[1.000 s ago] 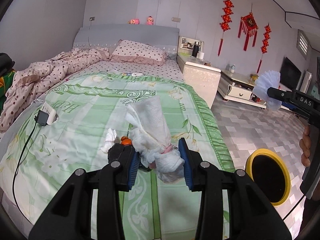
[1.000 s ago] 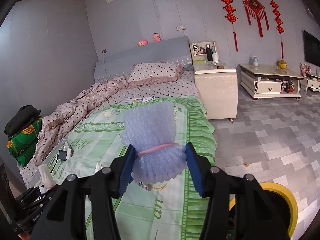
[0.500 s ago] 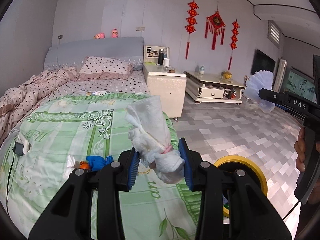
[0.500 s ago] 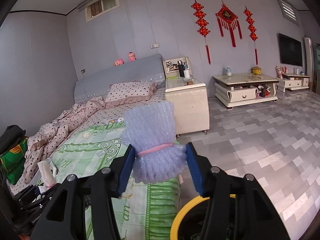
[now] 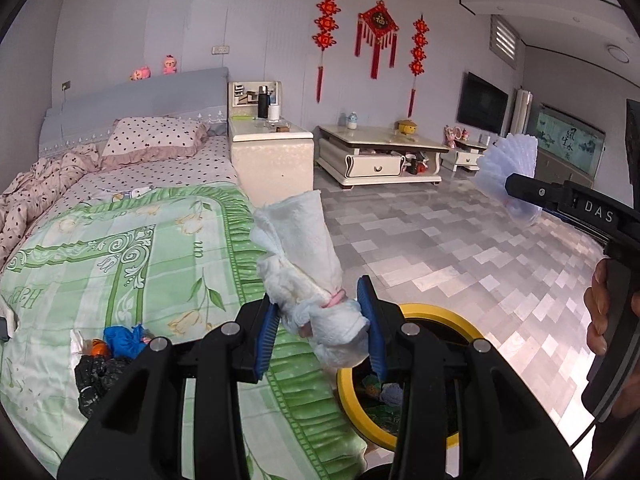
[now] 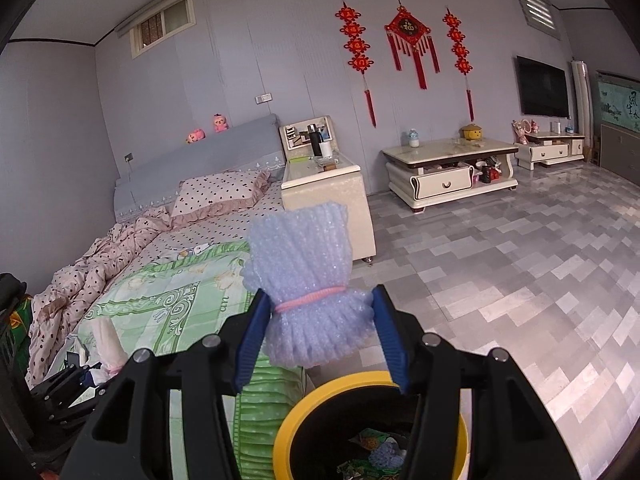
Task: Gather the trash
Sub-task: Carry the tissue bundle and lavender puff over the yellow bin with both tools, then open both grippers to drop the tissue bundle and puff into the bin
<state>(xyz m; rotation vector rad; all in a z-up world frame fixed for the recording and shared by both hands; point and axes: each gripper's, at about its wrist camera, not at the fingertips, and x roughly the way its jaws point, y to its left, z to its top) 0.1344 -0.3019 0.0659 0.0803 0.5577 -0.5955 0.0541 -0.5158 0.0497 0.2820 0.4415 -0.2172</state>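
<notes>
Two grippers loaded: left gripper [image 5: 320, 334] clamps white tissue bundle [image 5: 308, 264]; right gripper [image 6: 320, 338] clamps blue foam bundle [image 6: 306, 280], both near above yellow-rimmed bin [image 6: 298, 412].

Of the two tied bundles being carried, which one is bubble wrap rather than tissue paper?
The pale blue bubble-wrap bundle in the right gripper, cinched by a pink band. The left gripper holds a white crumpled tissue bundle, with no bubble texture.
</notes>
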